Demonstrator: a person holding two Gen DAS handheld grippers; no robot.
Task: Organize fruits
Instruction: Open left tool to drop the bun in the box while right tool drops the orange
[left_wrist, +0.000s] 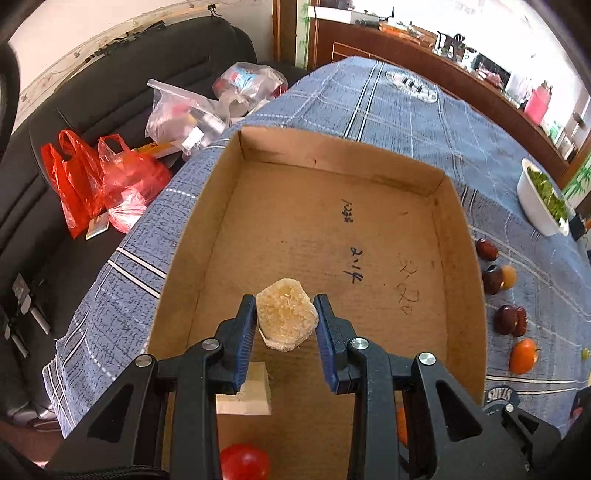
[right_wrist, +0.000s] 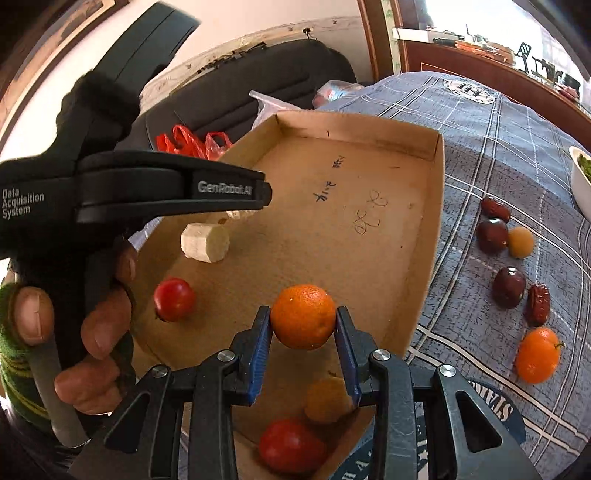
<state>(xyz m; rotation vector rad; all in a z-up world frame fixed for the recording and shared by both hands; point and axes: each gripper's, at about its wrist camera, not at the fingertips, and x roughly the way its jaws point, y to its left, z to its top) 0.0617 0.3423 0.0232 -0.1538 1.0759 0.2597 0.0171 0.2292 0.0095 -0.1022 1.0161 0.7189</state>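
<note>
My left gripper is shut on a pale yellow, rough-cut chunk of fruit, held over the floor of a shallow cardboard box. My right gripper is shut on a small orange above the near end of the same cardboard box. Inside the box lie a white banana slice, a red tomato, another red tomato and an orange fruit. The left gripper's black body crosses the right wrist view at the left, with a hand on its handle.
On the blue plaid cloth right of the box lie dark red dates, a yellow fruit and an orange. A white bowl of greens stands at the far right. Plastic bags lie on a black sofa.
</note>
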